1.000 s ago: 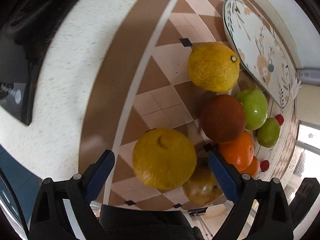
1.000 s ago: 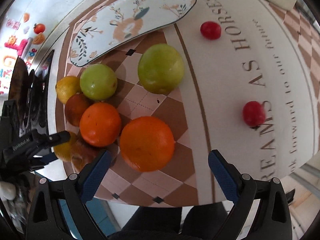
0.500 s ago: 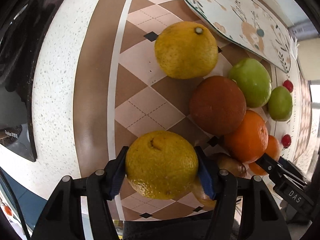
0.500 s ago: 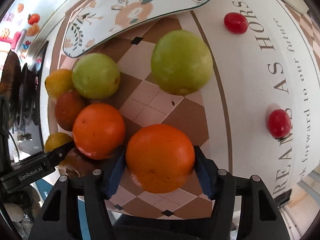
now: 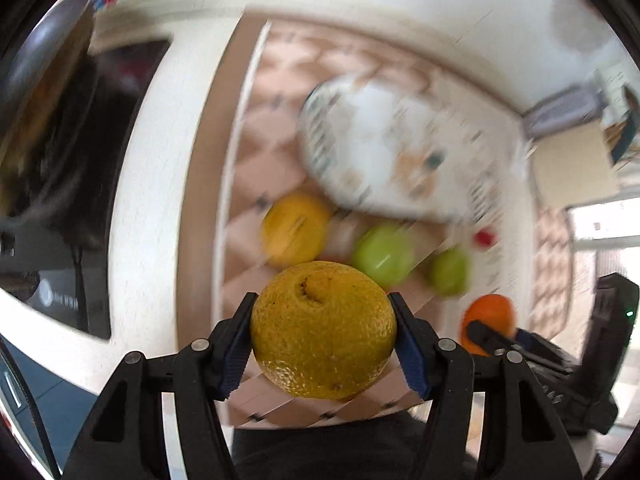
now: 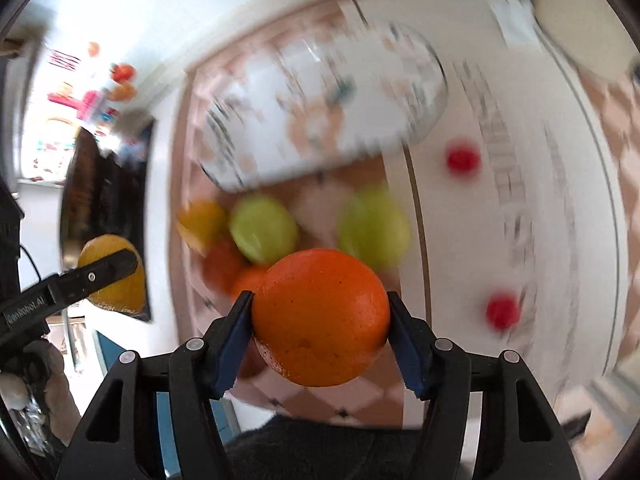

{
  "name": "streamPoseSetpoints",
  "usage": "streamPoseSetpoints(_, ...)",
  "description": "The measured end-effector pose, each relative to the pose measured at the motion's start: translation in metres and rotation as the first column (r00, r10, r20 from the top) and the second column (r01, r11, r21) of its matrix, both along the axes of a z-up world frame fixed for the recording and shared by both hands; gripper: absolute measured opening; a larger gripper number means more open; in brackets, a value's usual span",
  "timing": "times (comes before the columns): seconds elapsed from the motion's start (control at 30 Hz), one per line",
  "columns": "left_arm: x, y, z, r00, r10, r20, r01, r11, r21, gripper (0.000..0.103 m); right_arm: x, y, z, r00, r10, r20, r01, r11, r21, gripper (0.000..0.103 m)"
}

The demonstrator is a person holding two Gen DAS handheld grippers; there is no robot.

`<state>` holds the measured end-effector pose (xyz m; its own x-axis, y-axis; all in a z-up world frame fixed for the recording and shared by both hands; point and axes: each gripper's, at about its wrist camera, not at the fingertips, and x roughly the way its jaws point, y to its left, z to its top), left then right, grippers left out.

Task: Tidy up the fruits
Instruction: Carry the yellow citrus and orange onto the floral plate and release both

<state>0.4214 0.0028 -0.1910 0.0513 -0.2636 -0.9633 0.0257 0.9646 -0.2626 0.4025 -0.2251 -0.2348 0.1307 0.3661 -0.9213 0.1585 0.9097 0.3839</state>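
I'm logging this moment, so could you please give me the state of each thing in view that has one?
left gripper: shut on the yellow citrus, held off the mat.
right gripper: shut on the orange, held off the mat.
patterned plate: no fruit on it.
two green apples: resting on the mat, blurred.

Table (image 5: 160,184): white speckled top under me — a tan-and-cream diamond-patterned cloth (image 5: 260,148) lies over it.
Wall (image 6: 168,12): pale, plain, behind my table.
Window (image 5: 600,224): bright daylight at my right — glare washes it out.
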Motion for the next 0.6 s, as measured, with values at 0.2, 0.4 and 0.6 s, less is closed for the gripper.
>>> streamPoseSetpoints(0.2,0.085,-0.044,-0.009,1.000,0.016,0.008,-0.016,1.000,-0.010,0.061,0.095,-0.019,-0.010,0.993,0.103,0.051,-0.097,0.989,-0.111,0.066)
streamPoseSetpoints(0.4,0.149,-0.083,-0.075,0.991,0.039,-0.125,-0.040,0.999,-0.006,0.061,0.161,-0.020,-0.048,0.982,0.190,-0.009,-0.189,0.969,-0.159,0.066)
streamPoseSetpoints(0.6,0.179,-0.093,-0.117,0.971,0.056,-0.232,-0.056,0.998,0.007,0.061,0.185,-0.022,-0.078,0.965,0.257,-0.058,-0.263,0.949,-0.172,0.066)
